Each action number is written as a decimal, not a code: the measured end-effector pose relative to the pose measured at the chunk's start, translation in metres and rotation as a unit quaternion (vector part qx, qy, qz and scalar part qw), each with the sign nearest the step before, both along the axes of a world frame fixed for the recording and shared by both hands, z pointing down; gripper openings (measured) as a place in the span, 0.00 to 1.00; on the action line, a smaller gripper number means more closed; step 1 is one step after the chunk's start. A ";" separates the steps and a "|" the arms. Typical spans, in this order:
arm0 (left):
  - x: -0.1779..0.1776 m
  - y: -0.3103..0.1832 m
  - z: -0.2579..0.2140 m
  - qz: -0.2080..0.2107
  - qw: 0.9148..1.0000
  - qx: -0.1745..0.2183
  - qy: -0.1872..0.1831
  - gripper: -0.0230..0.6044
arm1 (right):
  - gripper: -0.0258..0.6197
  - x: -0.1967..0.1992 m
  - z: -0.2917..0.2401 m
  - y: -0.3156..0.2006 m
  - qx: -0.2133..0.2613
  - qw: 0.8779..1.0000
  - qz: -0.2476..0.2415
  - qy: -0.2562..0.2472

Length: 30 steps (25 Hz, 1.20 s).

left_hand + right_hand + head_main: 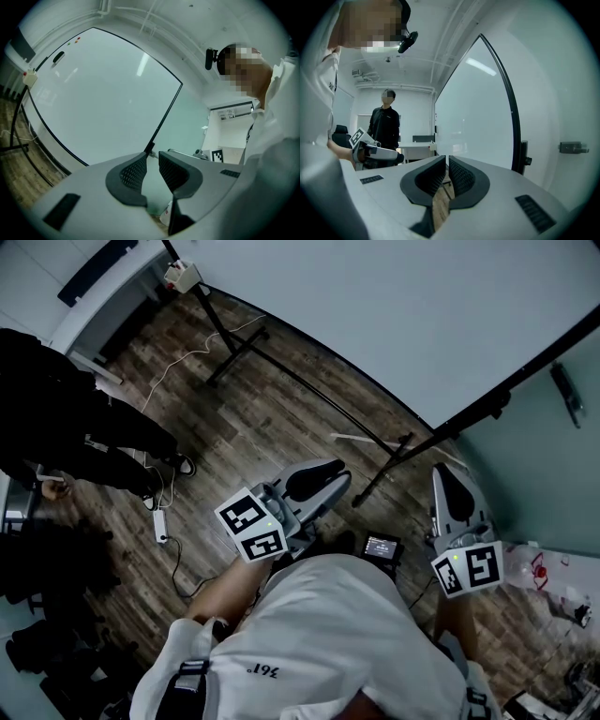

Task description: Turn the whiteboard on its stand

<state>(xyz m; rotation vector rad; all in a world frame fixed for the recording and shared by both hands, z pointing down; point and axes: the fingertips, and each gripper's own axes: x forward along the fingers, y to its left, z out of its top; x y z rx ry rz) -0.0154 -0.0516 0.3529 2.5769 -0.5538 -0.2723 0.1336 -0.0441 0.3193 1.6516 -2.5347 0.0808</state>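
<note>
The large whiteboard (394, 324) stands tilted in its black stand (281, 371) ahead of me; one side post (506, 395) runs down to a foot on the wood floor. My left gripper (328, 474) hangs low in front of the board, touching nothing. In the left gripper view the board (103, 93) fills the left, and the left gripper (153, 157) shows a narrow gap with nothing in it. My right gripper (448, 479) hovers near the board's right post. In the right gripper view the board's black edge (513, 117) rises close by, and the right gripper (446, 161) is shut and empty.
A person in black (56, 427) stands at the left, also visible as a person (384, 126) in the right gripper view. A power strip with cables (159, 524) and a small device (382, 547) lie on the floor. A white table edge (553, 568) holds clutter at the right.
</note>
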 end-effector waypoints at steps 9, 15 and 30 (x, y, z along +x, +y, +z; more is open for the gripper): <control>0.029 0.018 0.004 -0.024 1.000 -0.005 -0.013 0.18 | 0.10 0.023 0.013 0.011 -0.012 0.999 -0.035 -0.007; 0.017 0.024 0.002 -0.035 0.999 -0.002 -0.013 0.18 | 0.09 0.009 0.010 0.016 -0.008 0.999 -0.049 -0.003; -0.043 0.015 -0.005 -0.021 1.000 0.010 -0.014 0.15 | 0.08 -0.048 0.007 0.011 -0.004 0.999 -0.036 0.001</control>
